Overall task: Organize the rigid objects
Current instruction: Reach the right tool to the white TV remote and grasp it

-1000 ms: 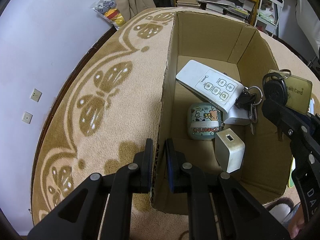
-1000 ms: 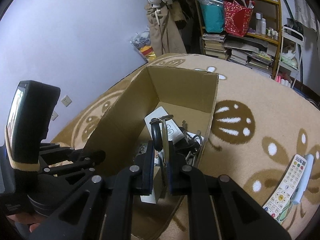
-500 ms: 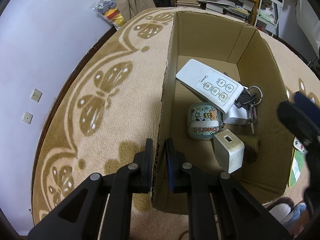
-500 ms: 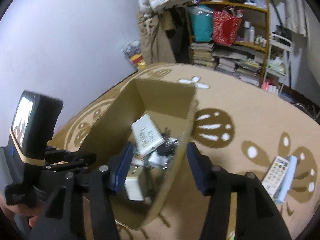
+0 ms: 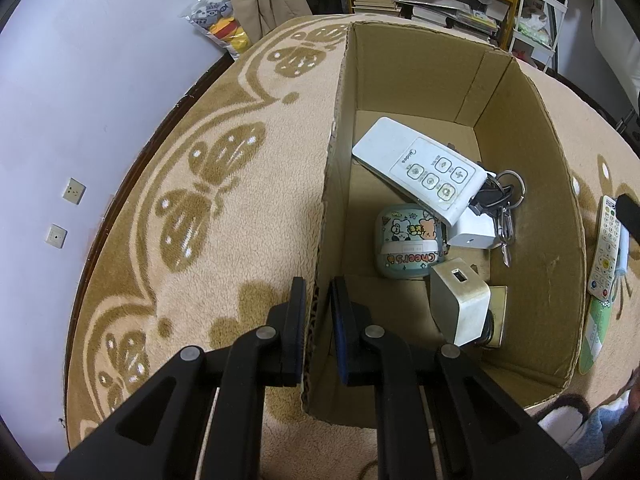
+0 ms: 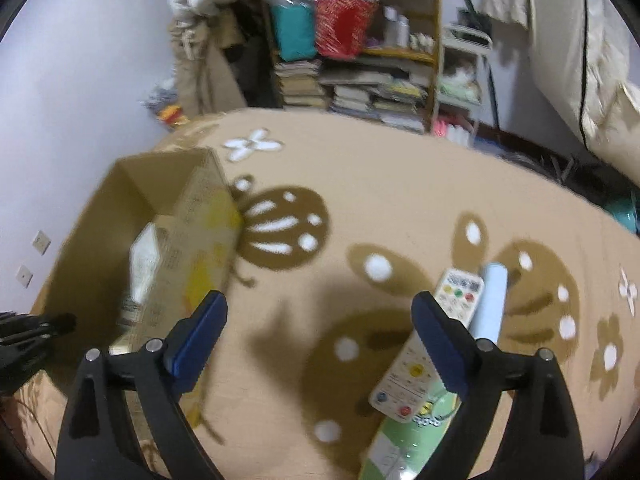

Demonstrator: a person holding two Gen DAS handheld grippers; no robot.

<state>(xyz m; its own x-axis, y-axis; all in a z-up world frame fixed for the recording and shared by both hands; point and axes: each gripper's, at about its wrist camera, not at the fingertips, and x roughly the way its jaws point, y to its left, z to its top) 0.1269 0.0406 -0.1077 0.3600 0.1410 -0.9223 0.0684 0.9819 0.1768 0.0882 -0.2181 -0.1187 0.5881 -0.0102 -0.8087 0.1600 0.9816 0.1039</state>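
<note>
A second ago the right hand-held gripper [image 6: 318, 336] was pinching a bunch of keys over the box [image 5: 528, 128]. Now the keys [image 5: 502, 200] lie inside the box, next to the white fan remote [image 5: 420, 168], and a yellow card [image 5: 498, 312] that was with them lies on the box floor, partly under a grey block [image 5: 460, 304]. So the keys are put away. The right hand-held gripper has let go and its jaws are opening wide, with nothing between them. It has swung away from the box and now looks down at the rug [image 6: 400, 208]. There a TV remote [image 6: 432, 344] with colored buttons lies just beside a pale blue tube [image 6: 490, 300], with a green thing [image 6: 404, 440] partly under them. These look like the next things to pick up, and I think the TV remote is first, since one finger is right next to it. The left hand-held gripper [image 5: 317, 312] has not moved. It is closed tight on the near wall of the box, one finger outside and one inside, and holds the box steady. A small case with cartoon bears [image 5: 408, 246] sits in the box too.
</note>
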